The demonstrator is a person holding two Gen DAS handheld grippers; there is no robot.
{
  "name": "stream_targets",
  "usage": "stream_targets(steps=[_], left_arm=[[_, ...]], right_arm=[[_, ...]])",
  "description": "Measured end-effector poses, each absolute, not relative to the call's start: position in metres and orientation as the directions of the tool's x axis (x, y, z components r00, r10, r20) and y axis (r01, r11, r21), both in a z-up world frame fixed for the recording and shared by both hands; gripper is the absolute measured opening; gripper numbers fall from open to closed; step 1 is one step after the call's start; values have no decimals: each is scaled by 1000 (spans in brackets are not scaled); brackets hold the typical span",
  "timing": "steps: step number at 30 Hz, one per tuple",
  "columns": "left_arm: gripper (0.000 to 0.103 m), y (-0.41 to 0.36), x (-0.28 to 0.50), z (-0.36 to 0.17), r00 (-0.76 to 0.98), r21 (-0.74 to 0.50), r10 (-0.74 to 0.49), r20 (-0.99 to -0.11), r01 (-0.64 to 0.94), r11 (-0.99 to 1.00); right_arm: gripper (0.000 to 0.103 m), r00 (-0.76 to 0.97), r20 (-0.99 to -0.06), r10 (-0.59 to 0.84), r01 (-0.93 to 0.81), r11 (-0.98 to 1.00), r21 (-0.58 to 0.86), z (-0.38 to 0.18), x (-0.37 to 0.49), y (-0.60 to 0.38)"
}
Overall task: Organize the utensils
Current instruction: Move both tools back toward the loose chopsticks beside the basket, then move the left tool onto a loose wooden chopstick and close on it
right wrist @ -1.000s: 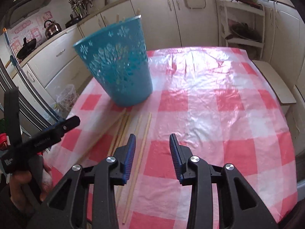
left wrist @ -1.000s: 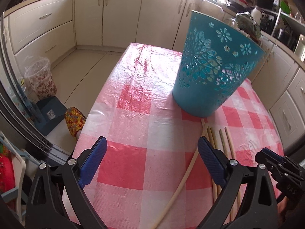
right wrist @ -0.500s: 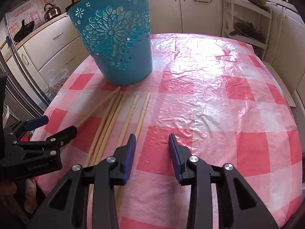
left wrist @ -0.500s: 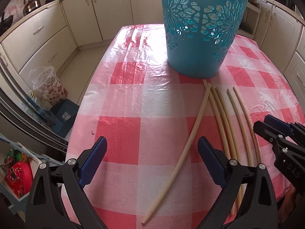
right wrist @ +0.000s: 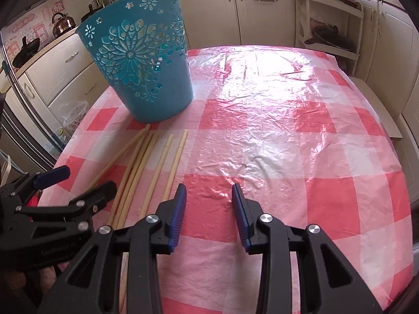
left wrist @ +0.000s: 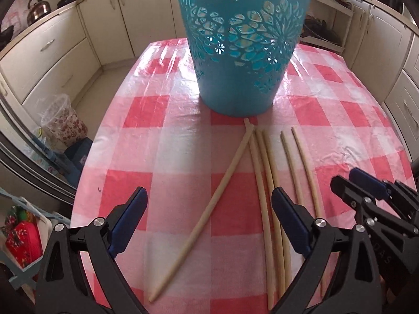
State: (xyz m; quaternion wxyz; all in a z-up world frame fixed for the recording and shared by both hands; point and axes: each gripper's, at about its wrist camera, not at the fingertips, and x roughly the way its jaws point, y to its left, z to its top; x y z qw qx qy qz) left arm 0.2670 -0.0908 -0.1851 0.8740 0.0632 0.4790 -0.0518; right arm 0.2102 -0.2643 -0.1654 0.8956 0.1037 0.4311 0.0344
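Note:
Several long pale wooden sticks (left wrist: pixel 262 183) lie side by side on the red-and-white checked tablecloth (left wrist: pixel 170 157), in front of an upright blue cut-out plastic basket (left wrist: pixel 243 47). One stick (left wrist: pixel 209 209) lies slanted apart from the rest. My left gripper (left wrist: pixel 208 204) hangs open and wide above it, holding nothing. In the right wrist view my right gripper (right wrist: pixel 208 193) is partly open over bare cloth, just right of the sticks (right wrist: pixel 146 162), with nothing between its fingers. There the basket (right wrist: pixel 146 65) stands at the far left and the left gripper (right wrist: pixel 86 180) is at the left edge.
The table's left edge (left wrist: pixel 86 183) drops to the floor, where a plastic-lined bin (left wrist: pixel 62 123) stands. Cream cabinets ring the room, with a kettle (left wrist: pixel 38 10) on the counter and a white shelf rack (right wrist: pixel 332 26) beyond the far right corner.
My left gripper has swung right and come over the sticks, so the basket now sits centred ahead. The right gripper has barely moved; its jaws stand as before.

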Motion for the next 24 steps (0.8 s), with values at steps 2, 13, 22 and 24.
stream_targets(steps=[2, 13, 22, 24], left_arm=[[90, -91, 278, -185, 540, 83, -11, -842, 148, 986], [30, -89, 316, -196, 513, 46, -41, -857, 156, 987], [21, -58, 309, -197, 522, -63, -67, -851, 24, 998], [21, -52, 308, -198, 520, -93, -78, -851, -2, 996]], right_arm=[[36, 626, -763, 160, 32, 972, 231, -165, 211, -266], [39, 633, -755, 172, 30, 969, 246, -165, 214, -267], [39, 676, -703, 222, -35, 962, 270, -155, 219, -259], [39, 667, -711, 224, -50, 965, 257, -156, 224, -252]])
